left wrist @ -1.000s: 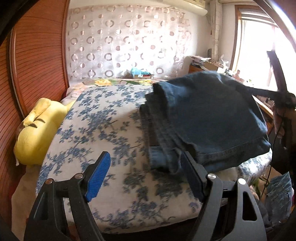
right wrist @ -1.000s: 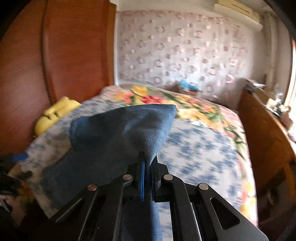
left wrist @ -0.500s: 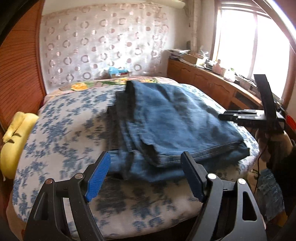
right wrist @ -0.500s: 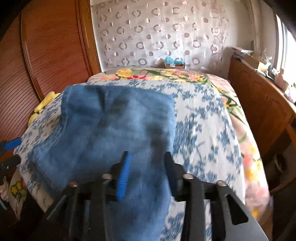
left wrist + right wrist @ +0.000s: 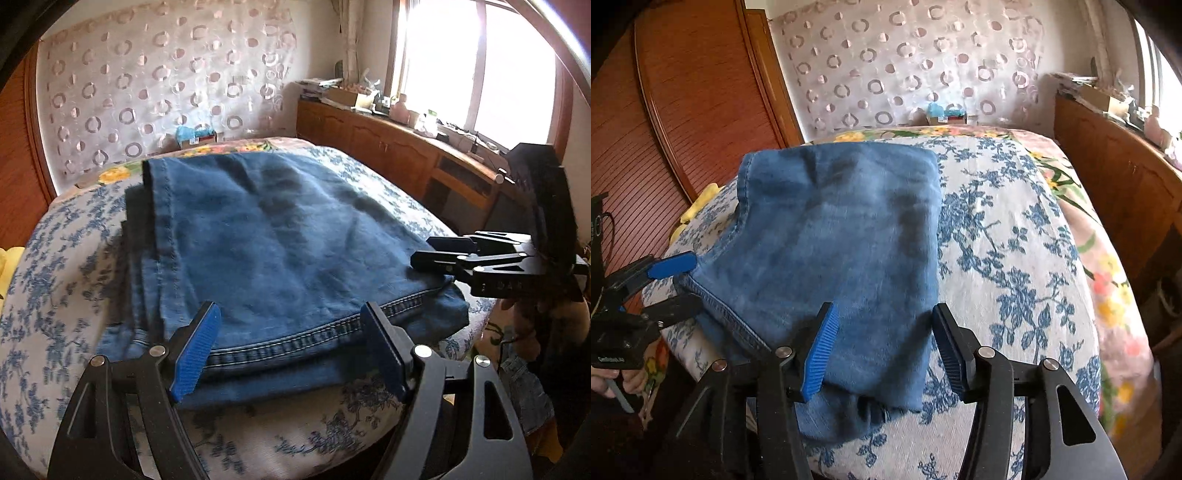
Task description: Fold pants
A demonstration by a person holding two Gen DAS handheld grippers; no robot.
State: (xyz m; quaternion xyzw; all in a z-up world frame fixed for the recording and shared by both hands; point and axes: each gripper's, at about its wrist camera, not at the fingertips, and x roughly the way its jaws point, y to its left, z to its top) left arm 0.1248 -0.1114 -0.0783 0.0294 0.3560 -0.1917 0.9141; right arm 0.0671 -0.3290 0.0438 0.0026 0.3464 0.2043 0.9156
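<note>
Releasing the folded jeans point(image 5: 842, 236), the right gripper point(image 5: 882, 347) has just been opening, empty like the left gripper point(image 5: 291, 347) at nine o'clock; next, smoothing seems called for.

A bed point(image 5: 55, 280) carries everything, spread with a white cover printed with blue flowers point(image 5: 1008, 266). Beyond it, toward the far end and along the right edge, a second cover with yellow and red flowers point(image 5: 1108, 266) shows. Folded blue denim pants point(image 5: 280, 240) lie flat on the blue-flowered cover, near its front edge, with a stitched hem facing the front. A yellow pillow point(image 5: 698, 206) lies at the bed's left side, by the wooden wall panel.
</note>
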